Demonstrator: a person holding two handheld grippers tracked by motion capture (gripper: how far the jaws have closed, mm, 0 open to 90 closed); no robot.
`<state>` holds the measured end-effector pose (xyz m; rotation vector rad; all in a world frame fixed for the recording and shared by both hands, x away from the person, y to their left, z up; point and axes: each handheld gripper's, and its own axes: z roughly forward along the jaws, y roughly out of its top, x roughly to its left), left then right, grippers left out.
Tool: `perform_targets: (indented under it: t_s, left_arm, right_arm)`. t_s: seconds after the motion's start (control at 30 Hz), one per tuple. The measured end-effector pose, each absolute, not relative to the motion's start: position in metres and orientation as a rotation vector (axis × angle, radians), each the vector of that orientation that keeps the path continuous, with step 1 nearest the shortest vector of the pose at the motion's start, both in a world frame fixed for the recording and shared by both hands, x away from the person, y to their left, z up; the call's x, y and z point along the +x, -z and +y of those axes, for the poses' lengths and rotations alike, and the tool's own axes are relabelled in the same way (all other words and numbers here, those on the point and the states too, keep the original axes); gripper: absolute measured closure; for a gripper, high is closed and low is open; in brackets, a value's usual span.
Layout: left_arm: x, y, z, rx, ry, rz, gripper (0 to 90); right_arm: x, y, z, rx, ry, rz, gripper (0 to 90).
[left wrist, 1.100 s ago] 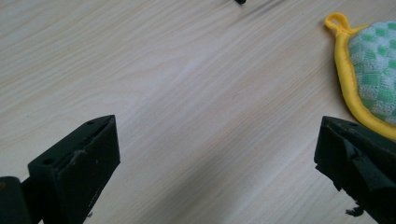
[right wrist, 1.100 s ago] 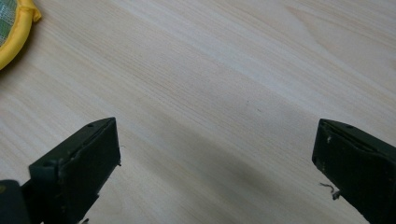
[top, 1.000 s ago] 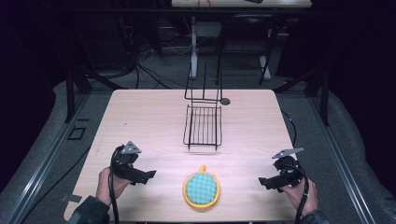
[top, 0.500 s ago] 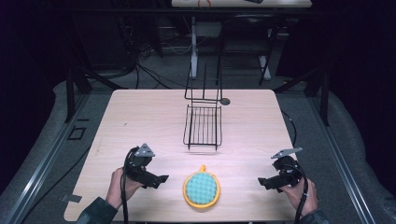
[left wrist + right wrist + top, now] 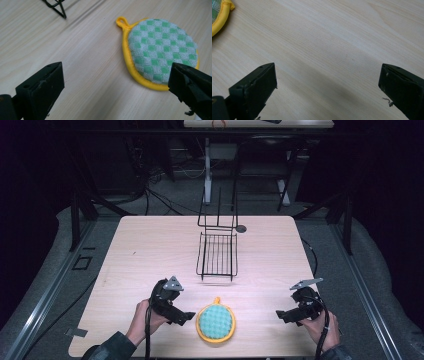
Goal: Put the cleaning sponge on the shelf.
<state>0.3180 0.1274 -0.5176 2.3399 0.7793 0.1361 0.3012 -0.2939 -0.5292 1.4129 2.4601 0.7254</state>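
Observation:
A round pot holder [image 5: 216, 321] with a green checked face, yellow rim and small loop lies flat near the table's front edge. My left gripper [image 5: 186, 316] stands open just left of it, jaws wide apart. In the left gripper view the pot holder [image 5: 162, 52] sits ahead and to the right, its near edge close to the right jaw. My right gripper [image 5: 281, 315] is open near the front right of the table, a good way from the pot holder. The right gripper view has the pot holder's yellow rim [image 5: 220, 15] at its top left corner.
A black wire rack [image 5: 217, 252] stands at the middle of the wooden table [image 5: 150, 245], with upright wires at its far end. A small dark round object [image 5: 241, 228] lies beside the rack's far right corner. A corner of the rack [image 5: 58, 6] shows in the left gripper view.
My left gripper has moved right along the table's front, from the left side up to the pot holder. The right gripper has stayed in place.

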Motion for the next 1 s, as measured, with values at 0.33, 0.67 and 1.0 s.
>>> perform_targets:
  t_s: [0.33,0.67,1.0]
  left_arm:
    - [0.317,0.522,0.103,2.364,-0.076,0.716,6.9]
    - [0.325,0.527,0.083,2.374,-0.052,0.71,16.6]
    - [0.335,0.537,0.065,2.406,-0.022,0.721,32.4]
  right_arm:
    - [0.301,0.529,-0.293,1.415,-0.725,2.459,1.4]
    - [0.301,0.529,-0.294,1.416,-0.73,2.462,2.1]
    - [0.301,0.529,-0.294,1.419,-0.74,2.456,3.6]
